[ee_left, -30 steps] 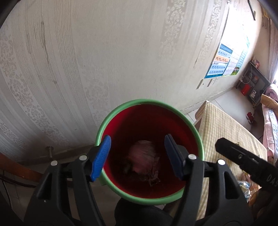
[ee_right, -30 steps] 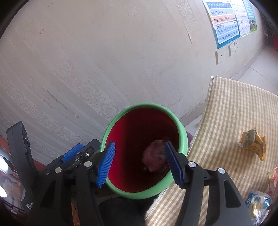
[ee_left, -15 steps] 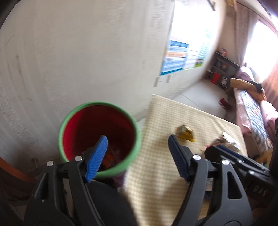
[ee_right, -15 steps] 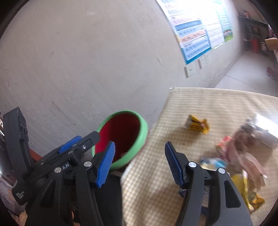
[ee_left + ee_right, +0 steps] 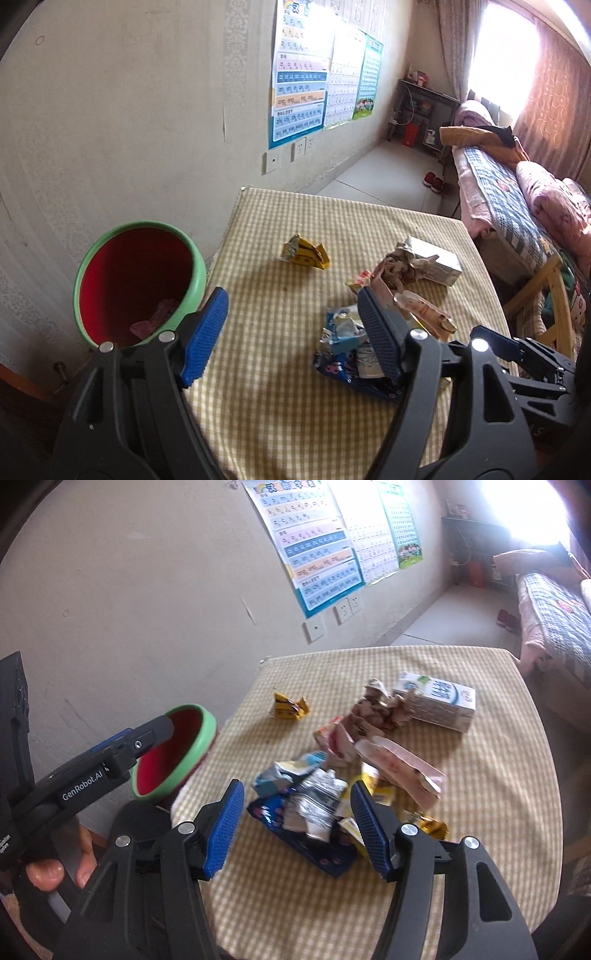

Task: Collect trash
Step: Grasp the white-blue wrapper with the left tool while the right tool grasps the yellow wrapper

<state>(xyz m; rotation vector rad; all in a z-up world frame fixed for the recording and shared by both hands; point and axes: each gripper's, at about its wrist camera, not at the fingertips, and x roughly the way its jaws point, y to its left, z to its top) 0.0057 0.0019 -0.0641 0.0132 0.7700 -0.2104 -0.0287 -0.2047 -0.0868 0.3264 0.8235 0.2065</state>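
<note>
A green-rimmed bin (image 5: 197,266) with a red inside stands at the table's left edge, and pink trash (image 5: 159,314) lies in its bottom. On the checked cloth (image 5: 277,406) lies a pile of wrappers (image 5: 310,801). With it are a pink carton (image 5: 399,771), crumpled paper (image 5: 376,709) and a white milk carton (image 5: 439,701). A yellow wrapper (image 5: 304,253) lies apart, farther back. My left gripper (image 5: 291,317) hangs open over bare cloth, beside the bin (image 5: 207,731). My right gripper (image 5: 297,805) is open above the pile's near side, with nothing between its pads.
A wall with posters (image 5: 299,74) and sockets runs behind the table. A bed (image 5: 517,192) and a wooden chair (image 5: 546,291) stand to the right. A hand (image 5: 55,871) holds the left gripper's body at the left edge of the right wrist view.
Both views have swung right, from looking into the bin to looking over the table. The bin now sits at the left and the trash pile has come into view. The left jaws stand wider.
</note>
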